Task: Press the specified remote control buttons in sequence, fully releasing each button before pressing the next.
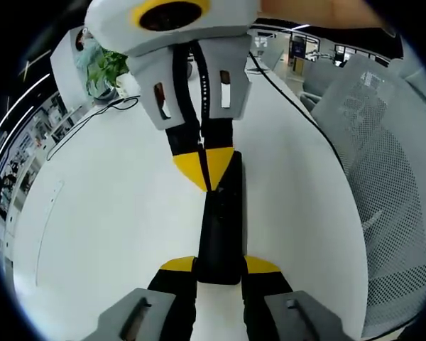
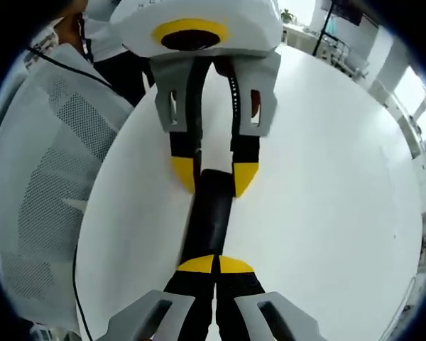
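Note:
A long black remote control (image 1: 224, 220) lies on the white table (image 1: 106, 213), running away from me in the left gripper view. My left gripper (image 1: 220, 266) is shut on its near end, one yellow-tipped jaw on each side. My right gripper (image 1: 206, 170) comes down from above with its jaws shut, and the joined tips rest on the remote's top face near the far end. In the right gripper view the remote (image 2: 209, 213) runs from my shut right gripper (image 2: 215, 264) up to the left gripper (image 2: 213, 174), which clamps its far end.
A grey mesh chair back (image 1: 383, 177) stands off the table's right edge. A potted plant (image 1: 106, 71) and a black cable (image 1: 92, 117) sit at the far left, and another cable (image 1: 291, 99) runs along the right. A person's dark clothing (image 2: 121, 71) shows.

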The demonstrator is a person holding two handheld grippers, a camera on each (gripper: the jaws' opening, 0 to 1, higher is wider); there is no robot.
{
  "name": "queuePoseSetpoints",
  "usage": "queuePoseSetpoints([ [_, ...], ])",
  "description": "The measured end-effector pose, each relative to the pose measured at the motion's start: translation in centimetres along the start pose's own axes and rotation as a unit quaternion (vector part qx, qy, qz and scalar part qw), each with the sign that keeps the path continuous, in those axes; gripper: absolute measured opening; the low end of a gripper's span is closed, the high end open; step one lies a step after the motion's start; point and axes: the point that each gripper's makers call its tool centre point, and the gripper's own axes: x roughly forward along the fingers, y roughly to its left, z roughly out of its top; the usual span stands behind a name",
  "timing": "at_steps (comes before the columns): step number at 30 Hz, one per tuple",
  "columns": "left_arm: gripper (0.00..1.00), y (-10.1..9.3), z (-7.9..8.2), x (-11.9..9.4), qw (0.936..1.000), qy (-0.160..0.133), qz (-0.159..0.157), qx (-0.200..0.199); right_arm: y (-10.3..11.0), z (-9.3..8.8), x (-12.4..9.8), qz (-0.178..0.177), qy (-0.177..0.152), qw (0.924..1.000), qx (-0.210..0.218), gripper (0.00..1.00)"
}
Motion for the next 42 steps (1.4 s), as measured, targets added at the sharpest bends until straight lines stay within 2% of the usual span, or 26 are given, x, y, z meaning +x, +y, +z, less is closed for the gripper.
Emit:
queuePoseSetpoints([
  [25, 0.23, 0.1, 0.0, 0.1, 1.0, 0.008, 0.003, 0.001, -0.3, 1.1, -3.7, -0.027, 0.0, 0.9996, -0.005, 0.0],
  [42, 0.23, 0.1, 0.2, 0.2, 1.0, 0.005, 0.003, 0.002, 0.5, 0.1, -0.7, -0.01, -0.006, 0.9999, 0.011, 0.0],
])
